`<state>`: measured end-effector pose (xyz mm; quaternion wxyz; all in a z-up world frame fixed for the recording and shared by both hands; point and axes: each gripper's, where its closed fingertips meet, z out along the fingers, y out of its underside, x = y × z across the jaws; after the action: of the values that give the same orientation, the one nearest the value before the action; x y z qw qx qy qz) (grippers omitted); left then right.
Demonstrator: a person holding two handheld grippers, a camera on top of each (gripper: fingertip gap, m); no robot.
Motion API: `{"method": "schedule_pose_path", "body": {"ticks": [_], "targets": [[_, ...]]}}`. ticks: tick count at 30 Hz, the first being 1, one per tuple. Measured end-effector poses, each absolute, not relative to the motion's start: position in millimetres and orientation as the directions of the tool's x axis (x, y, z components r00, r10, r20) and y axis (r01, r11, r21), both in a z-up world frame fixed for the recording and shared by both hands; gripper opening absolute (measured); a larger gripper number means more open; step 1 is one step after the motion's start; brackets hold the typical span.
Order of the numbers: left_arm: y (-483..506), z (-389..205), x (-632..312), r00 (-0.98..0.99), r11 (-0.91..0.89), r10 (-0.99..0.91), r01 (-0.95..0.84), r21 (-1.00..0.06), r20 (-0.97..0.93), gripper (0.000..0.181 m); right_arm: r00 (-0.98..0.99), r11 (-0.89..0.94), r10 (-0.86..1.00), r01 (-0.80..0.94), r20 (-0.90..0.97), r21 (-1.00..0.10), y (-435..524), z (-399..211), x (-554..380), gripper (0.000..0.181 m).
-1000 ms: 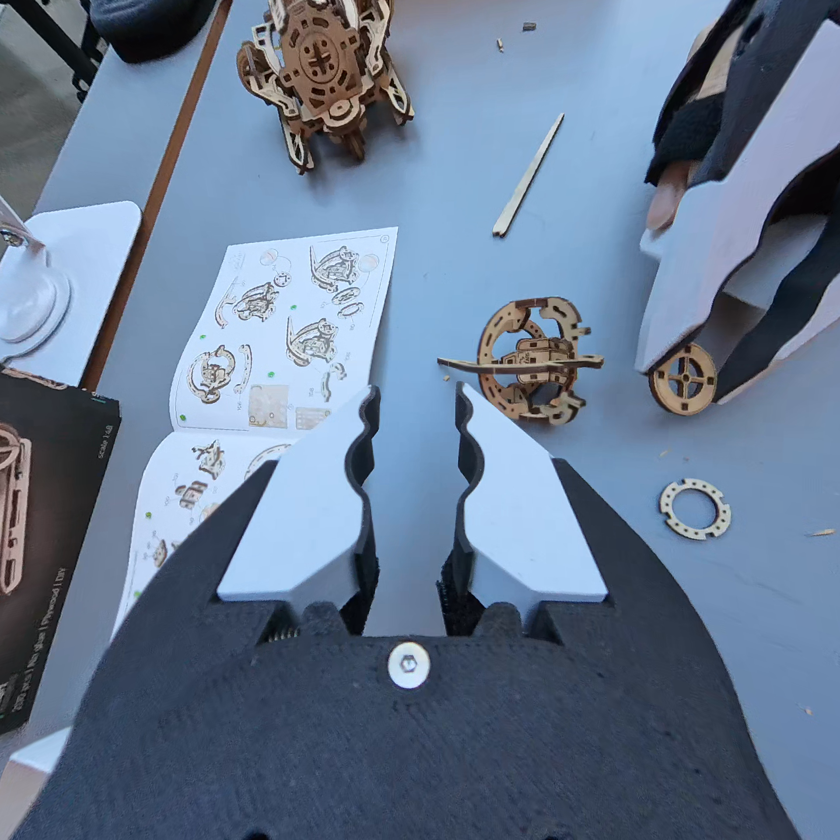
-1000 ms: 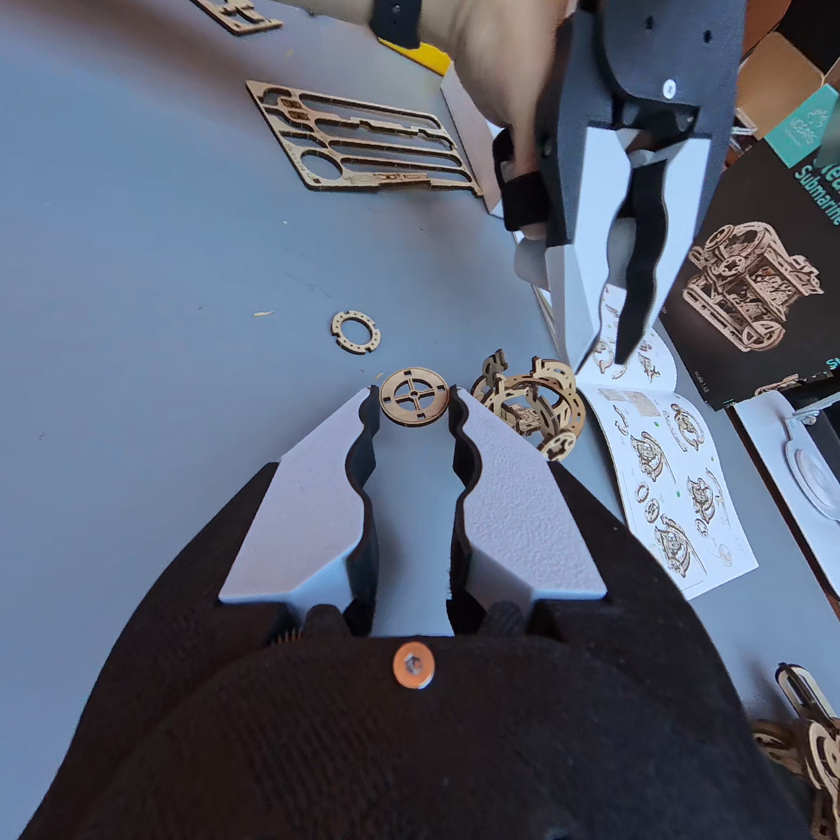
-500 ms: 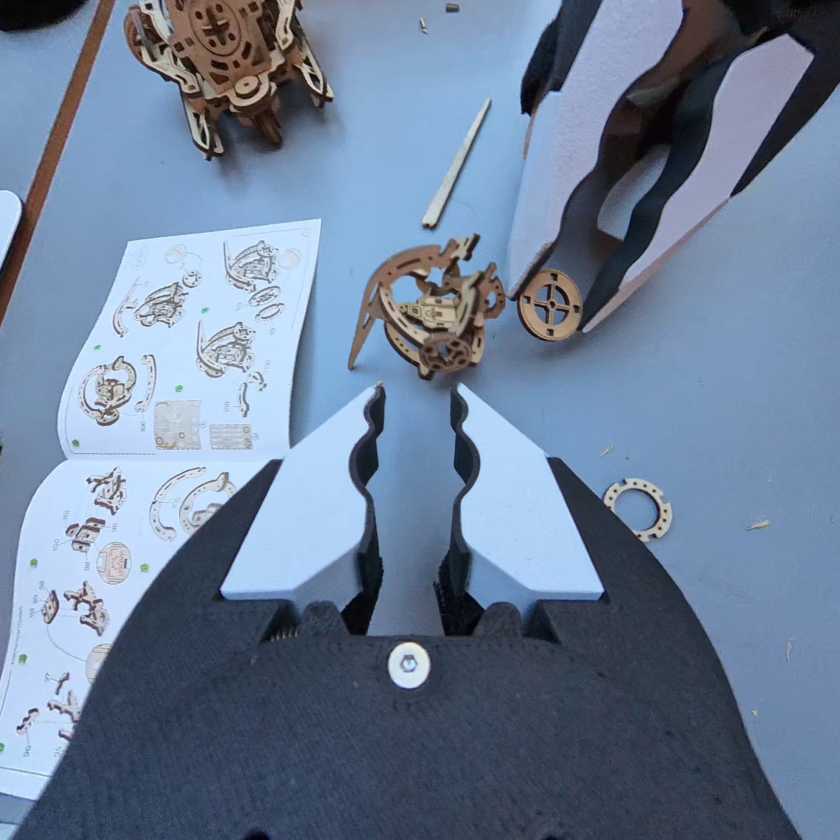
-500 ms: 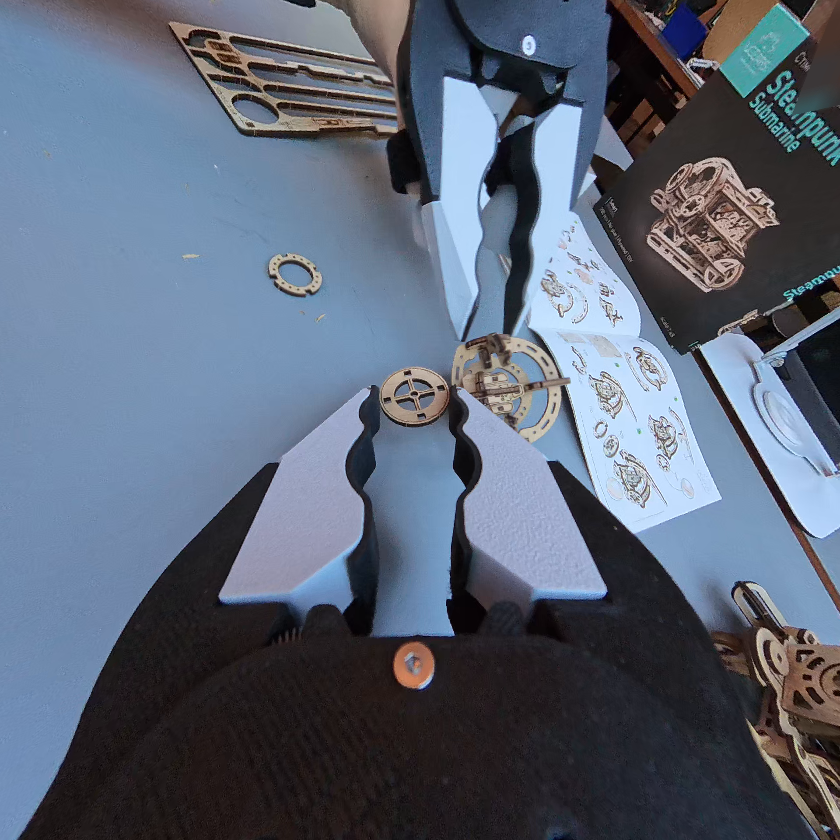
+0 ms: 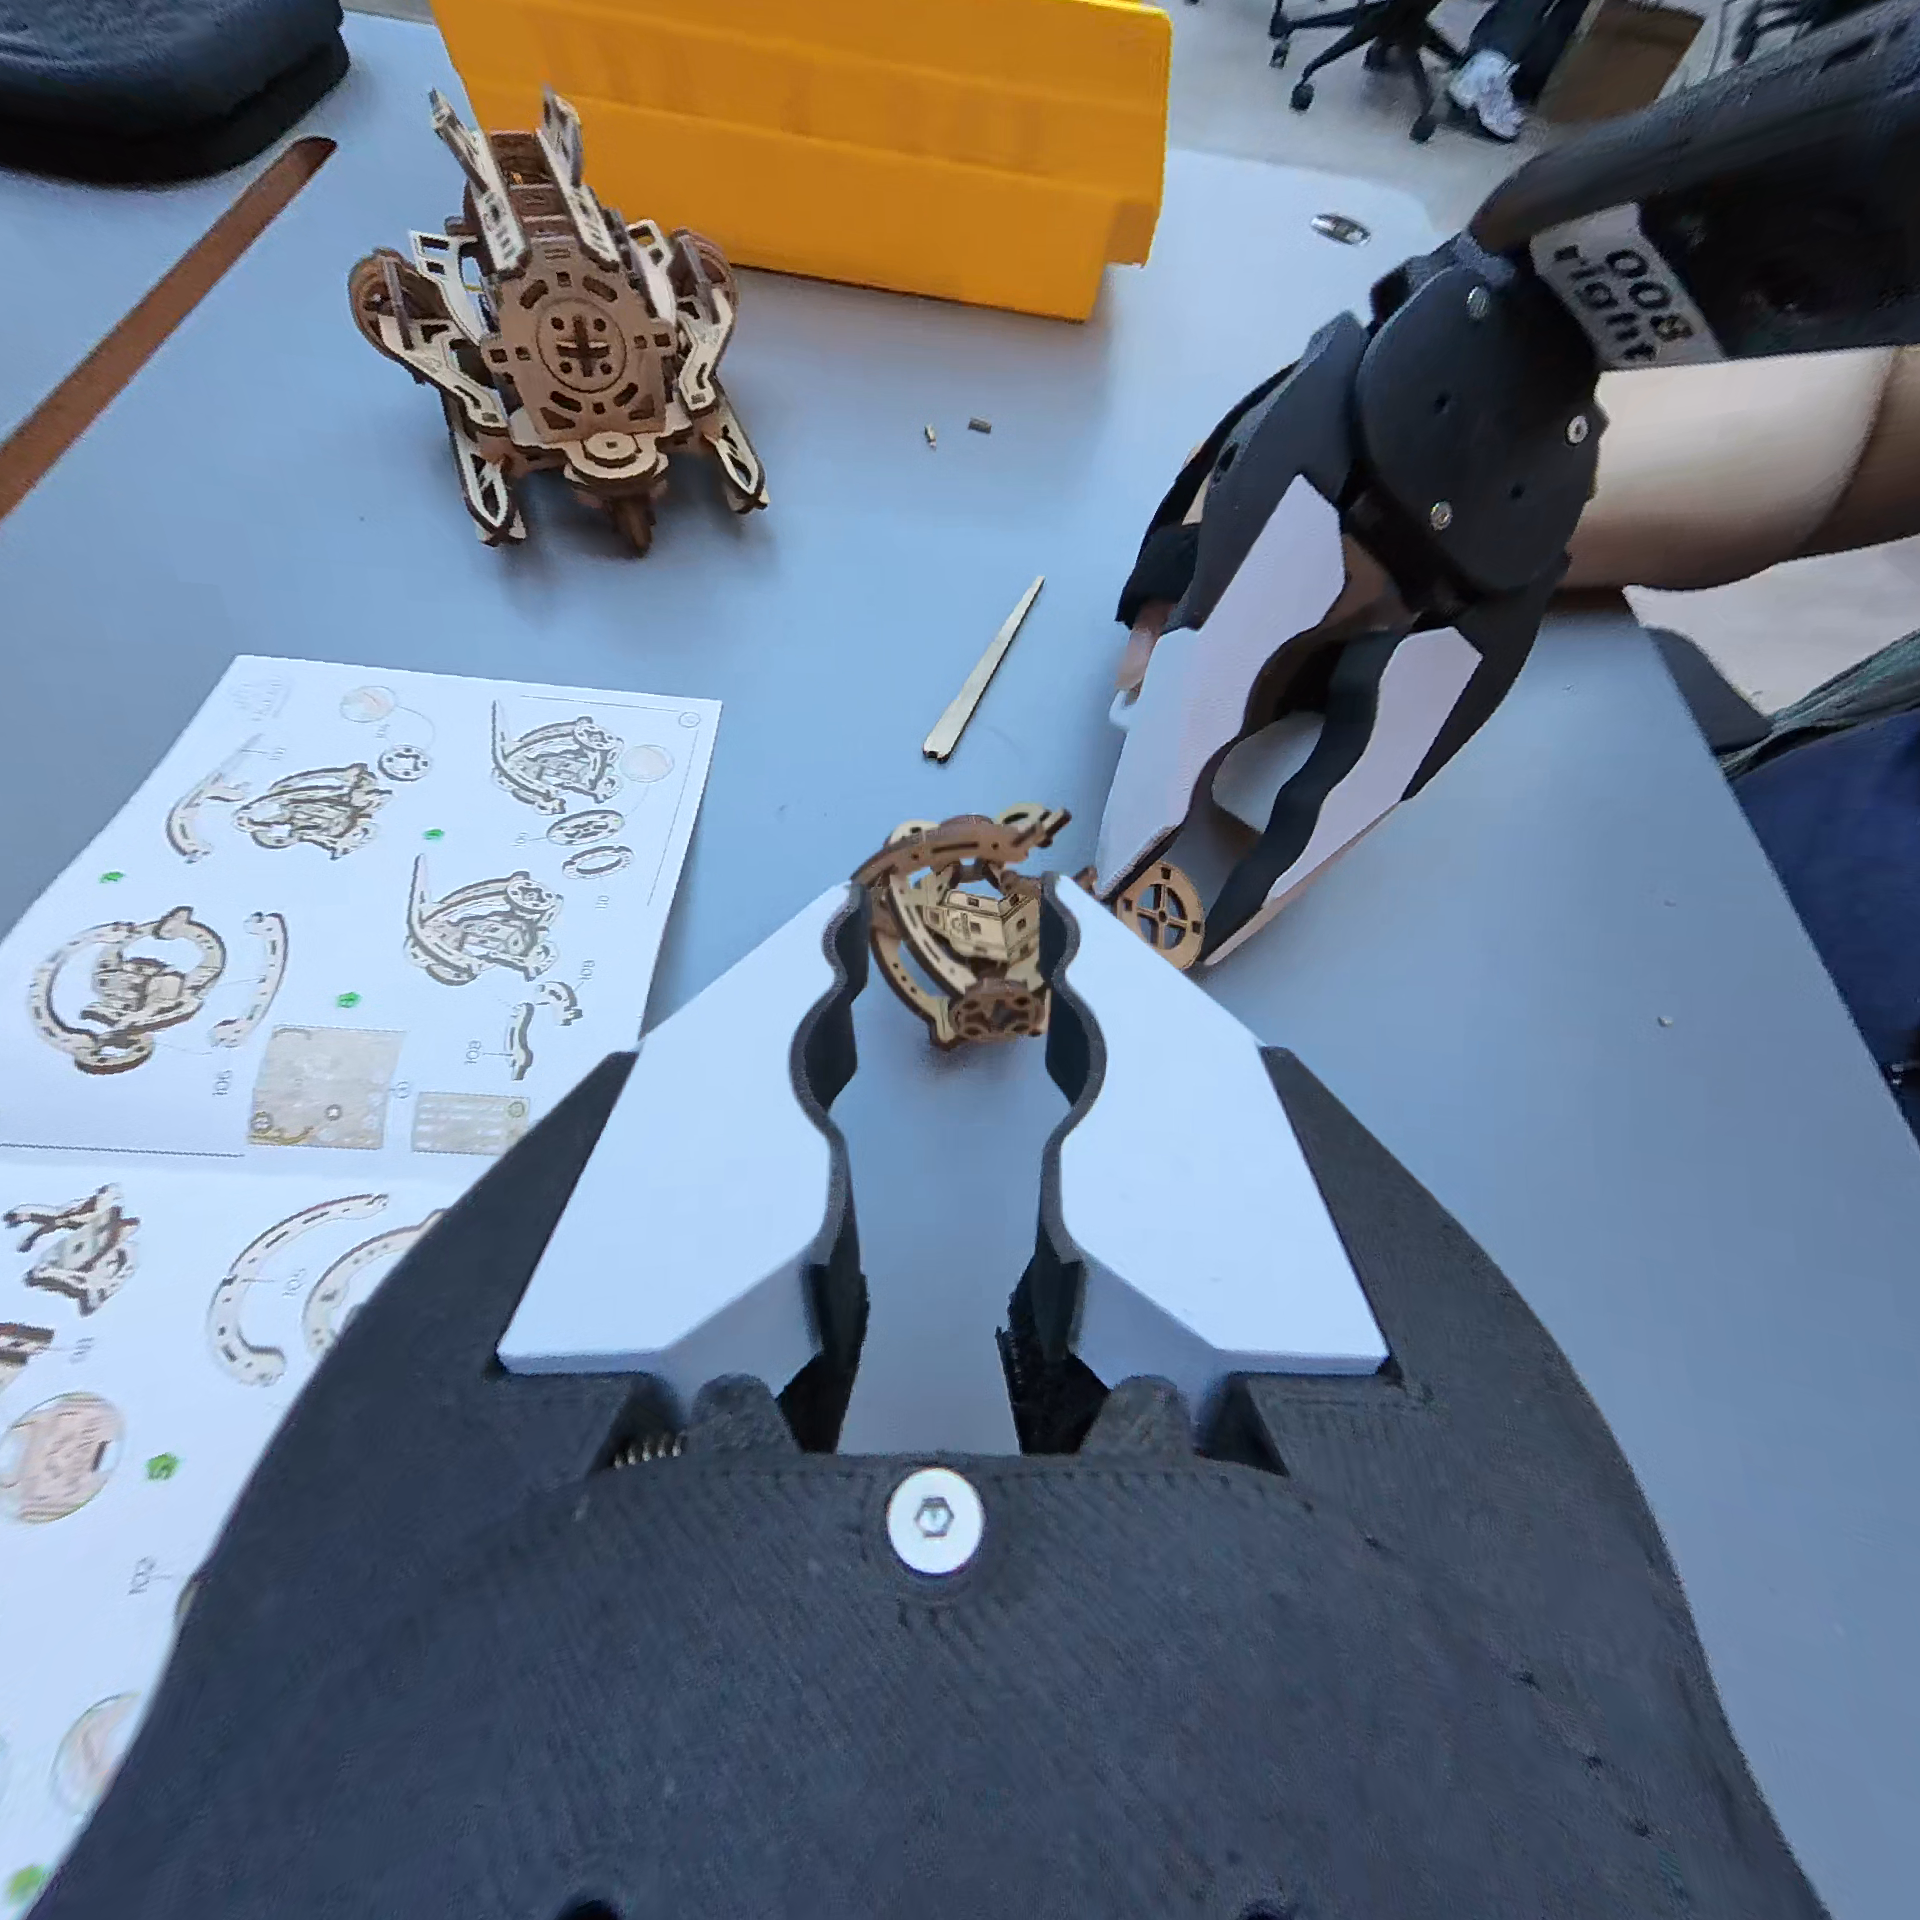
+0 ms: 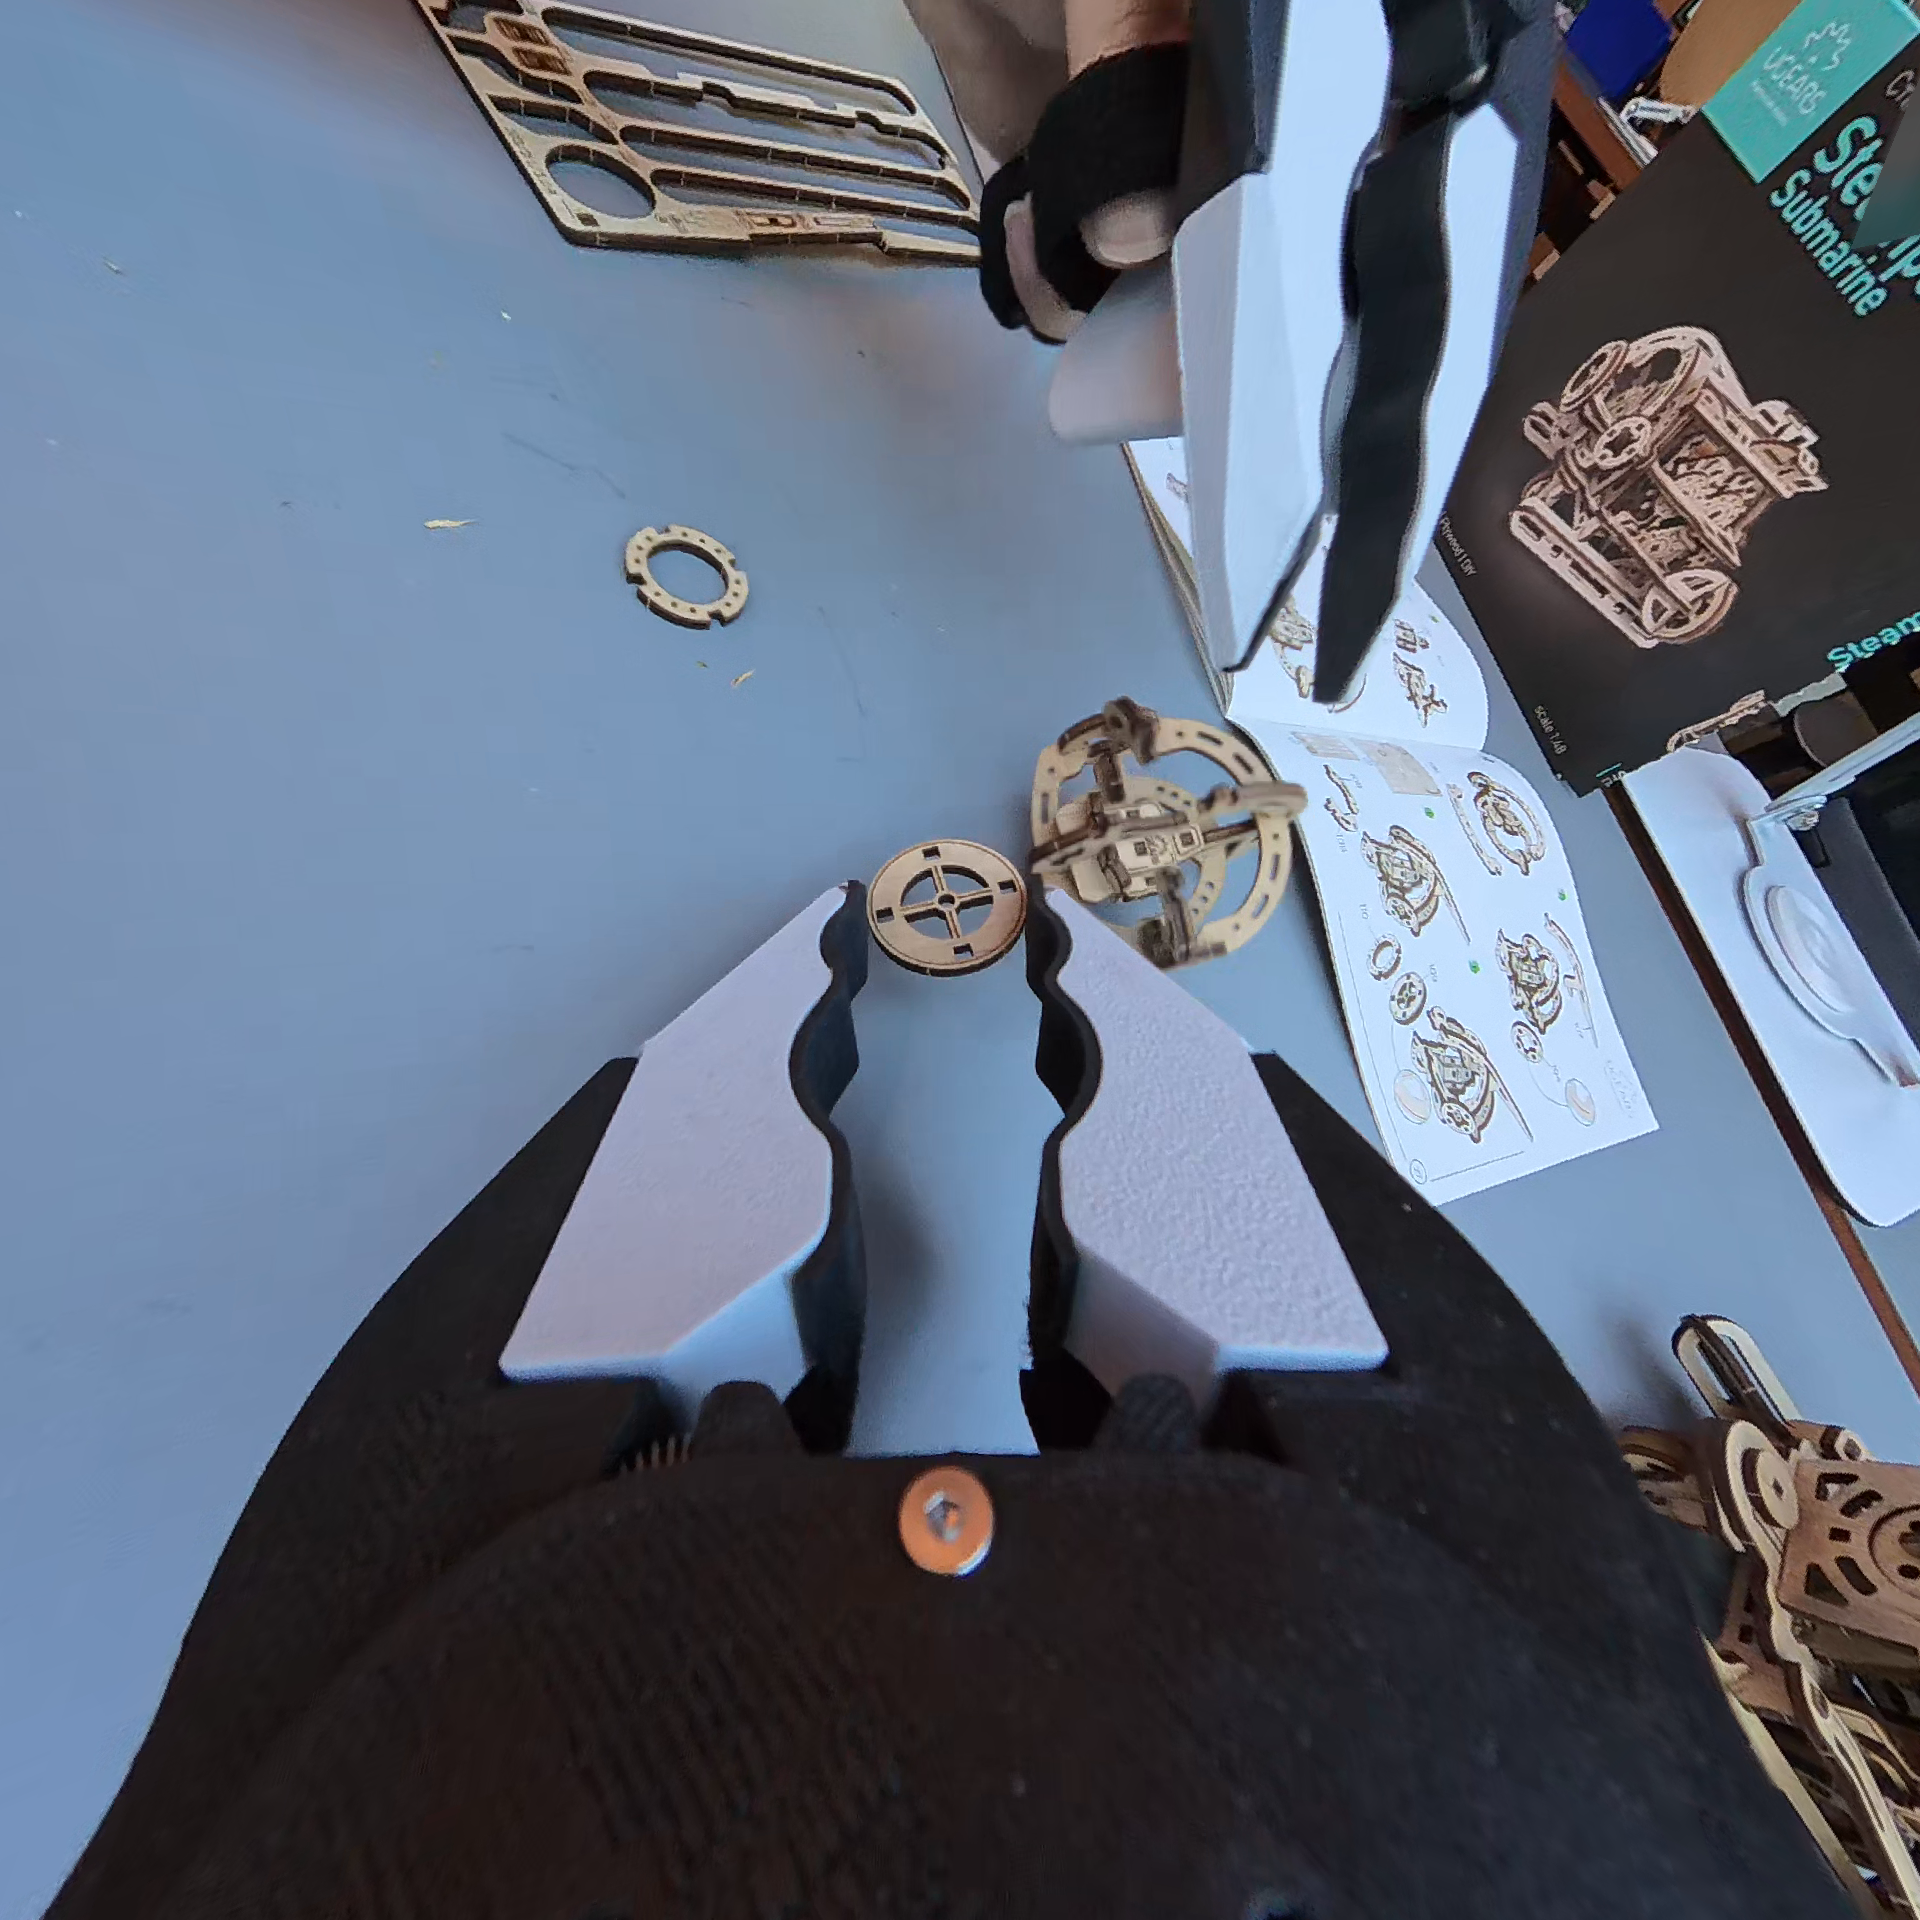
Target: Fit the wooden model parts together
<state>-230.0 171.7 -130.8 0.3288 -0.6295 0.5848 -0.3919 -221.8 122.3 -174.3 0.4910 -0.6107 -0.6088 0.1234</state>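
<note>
A small wooden ring assembly with a box-shaped core stands tilted on the grey table. In the left wrist view it shows between the tips of my left gripper, whose jaws are open. In the right wrist view the left gripper hangs just above and behind the assembly, not touching it. My right gripper is shut on a round spoked wooden disc, held by its edges right next to the assembly. The disc and right gripper also show in the left wrist view.
A larger built wooden model and a yellow bin stand at the back. An open instruction booklet lies left. A wooden stick, a loose ring, an empty plywood sheet and a black box lie around.
My left gripper has moved forward and lower, so the ring assembly now shows between its tips. The right gripper still holds the disc beside the assembly.
</note>
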Motion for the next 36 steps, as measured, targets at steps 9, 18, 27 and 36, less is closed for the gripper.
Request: {"method": "schedule_pose_path", "body": {"ticks": [9,18,27,36], "targets": [[176,-155,-237,0.079,-0.181,-0.983,-0.523,-0.833,0.164,0.023,0.243,0.227,0.863,0.597,0.443,-0.770,125,-168,-223,0.029],[166,-164,-242,0.249,-0.439,-0.898,-0.468,-0.767,0.362,0.002,0.249,0.232,0.857,0.596,0.452,-0.769,128,-167,-223,0.029],[161,-166,-258,0.438,-0.772,-0.582,-0.031,-0.635,0.685,0.000,0.259,0.237,0.849,0.592,0.461,-0.770,130,-163,-217,0.028],[162,-162,-266,0.475,-0.782,-0.505,0.102,-0.615,0.721,0.002,0.281,0.229,0.853,0.553,0.439,-0.801,130,-156,-213,0.029]]}}
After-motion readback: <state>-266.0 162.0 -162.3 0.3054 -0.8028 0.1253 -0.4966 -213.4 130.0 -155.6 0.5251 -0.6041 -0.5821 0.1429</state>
